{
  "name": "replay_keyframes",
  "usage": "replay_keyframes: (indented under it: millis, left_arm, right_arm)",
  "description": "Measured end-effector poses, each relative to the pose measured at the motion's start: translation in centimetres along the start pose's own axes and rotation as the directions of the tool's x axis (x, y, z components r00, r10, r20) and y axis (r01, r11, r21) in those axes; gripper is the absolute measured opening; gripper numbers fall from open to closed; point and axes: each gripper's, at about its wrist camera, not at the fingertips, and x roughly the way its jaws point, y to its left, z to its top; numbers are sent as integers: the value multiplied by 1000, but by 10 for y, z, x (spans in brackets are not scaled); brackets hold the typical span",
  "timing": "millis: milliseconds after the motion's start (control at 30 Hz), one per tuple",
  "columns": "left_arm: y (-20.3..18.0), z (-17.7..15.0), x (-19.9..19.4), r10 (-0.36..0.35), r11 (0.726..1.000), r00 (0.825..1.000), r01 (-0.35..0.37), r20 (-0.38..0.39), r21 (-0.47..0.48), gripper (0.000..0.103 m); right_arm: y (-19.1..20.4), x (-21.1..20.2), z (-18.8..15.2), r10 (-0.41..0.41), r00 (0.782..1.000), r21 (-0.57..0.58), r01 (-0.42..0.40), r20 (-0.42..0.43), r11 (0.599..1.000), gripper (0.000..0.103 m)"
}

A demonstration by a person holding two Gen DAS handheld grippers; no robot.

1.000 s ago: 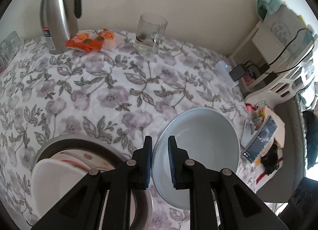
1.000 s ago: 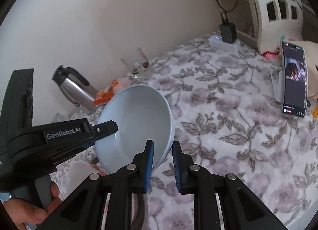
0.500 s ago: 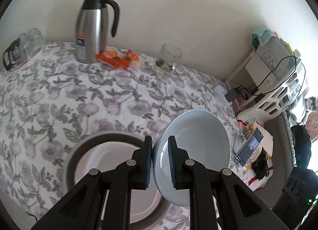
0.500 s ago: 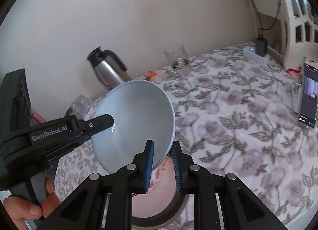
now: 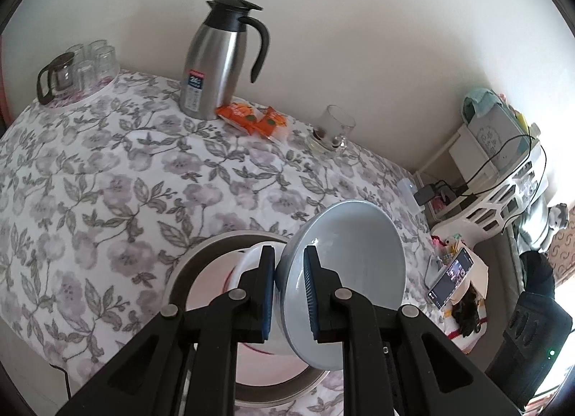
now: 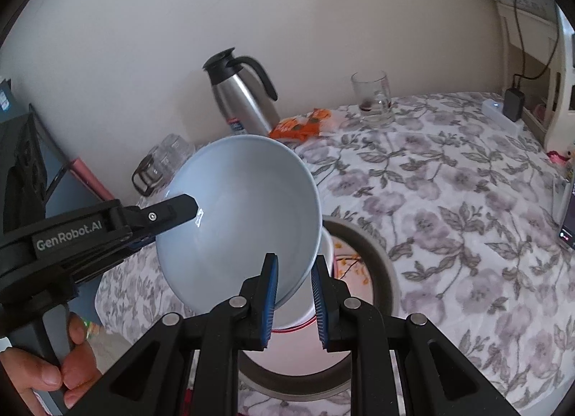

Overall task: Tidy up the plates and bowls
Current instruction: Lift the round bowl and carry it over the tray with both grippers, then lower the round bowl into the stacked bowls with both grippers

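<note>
Since the earlier frames we see that both grippers carried the pale blue bowl [image 5: 345, 272] over the table, so that it now hangs tilted above the big grey-rimmed plate [image 5: 201, 250] in the lower middle of both views, and the steel jug [image 5: 219, 63] came from the upper left corner toward the upper middle of the left wrist view. We go from large to small: the floral tablecloth [image 5: 107, 178] fills most of each picture, with the white wall behind it at the top. On the grey-rimmed plate sits a white bowl [image 6: 305, 308] with a red line, directly under the blue one; whether the two bowls touch we cannot tell. The left gripper [image 5: 289, 286] has its jaws nearly together and pinches the bowl's rim at lower centre of its view, and in the right wrist view it reaches in from the left edge, with the person's hand [image 6: 46, 376] at the lower left. The right gripper [image 6: 294, 293] also clamps the rim, one pad inside and one outside, jaws only slightly apart. Beside the jug lie orange snack packets [image 5: 251, 119], then a glass mug [image 5: 332, 128] to the right of them, and small glasses [image 5: 79, 67] at the upper left.
</note>
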Motion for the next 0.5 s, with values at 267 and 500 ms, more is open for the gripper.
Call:
replay_keyframes:
  millis: [267, 500]
  left_arm:
    - [20, -9, 9, 1, 999, 999, -2, -32, -47, 16]
    - [29, -17, 28, 2, 997, 997, -8, -80, -77, 16]
  right_arm:
    - [4, 13, -6, 1, 999, -21, -1, -44, 1000, 20]
    - [-2, 25, -7, -15, 997, -11, 14, -82, 1000, 20]
